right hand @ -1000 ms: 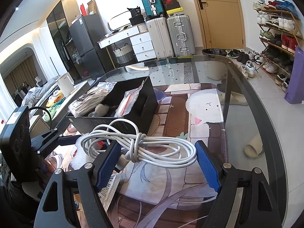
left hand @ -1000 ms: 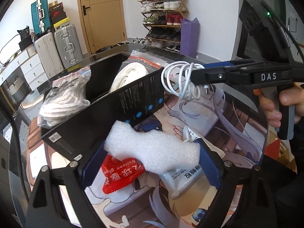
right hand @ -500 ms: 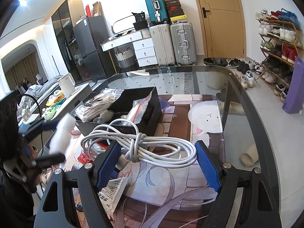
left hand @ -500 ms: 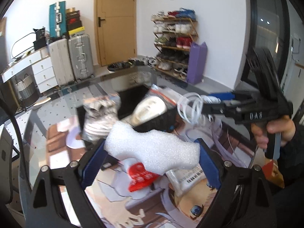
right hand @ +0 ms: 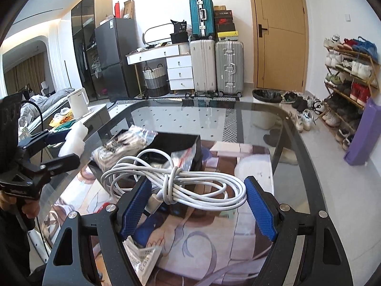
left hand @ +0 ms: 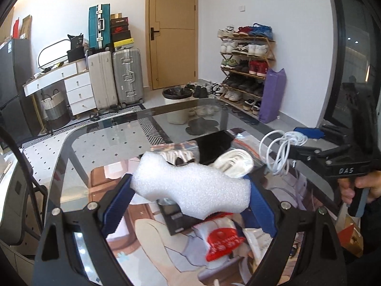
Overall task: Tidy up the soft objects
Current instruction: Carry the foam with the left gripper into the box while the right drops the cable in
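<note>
My left gripper [left hand: 190, 190] is shut on a white foam piece [left hand: 190, 186] and holds it in the air above the table; it also shows in the right wrist view [right hand: 73, 140]. My right gripper [right hand: 197, 202] is shut on a coiled white cable [right hand: 176, 183], held above the black box [right hand: 176, 145]; the cable also shows in the left wrist view [left hand: 278, 150]. The black box [left hand: 214, 143] holds a bag of white socks [right hand: 123, 143] and a bagged white roll [left hand: 234, 162].
A red packet [left hand: 223, 243] and white sachets [right hand: 142, 257] lie on the printed mat [right hand: 214, 238] on the glass table [right hand: 238, 114]. Suitcases, a door, a shoe rack and a bin stand beyond the table.
My left gripper has risen and tilted up with the foam, away from the mat. My right gripper has lifted slightly and moved over the black box with the cable.
</note>
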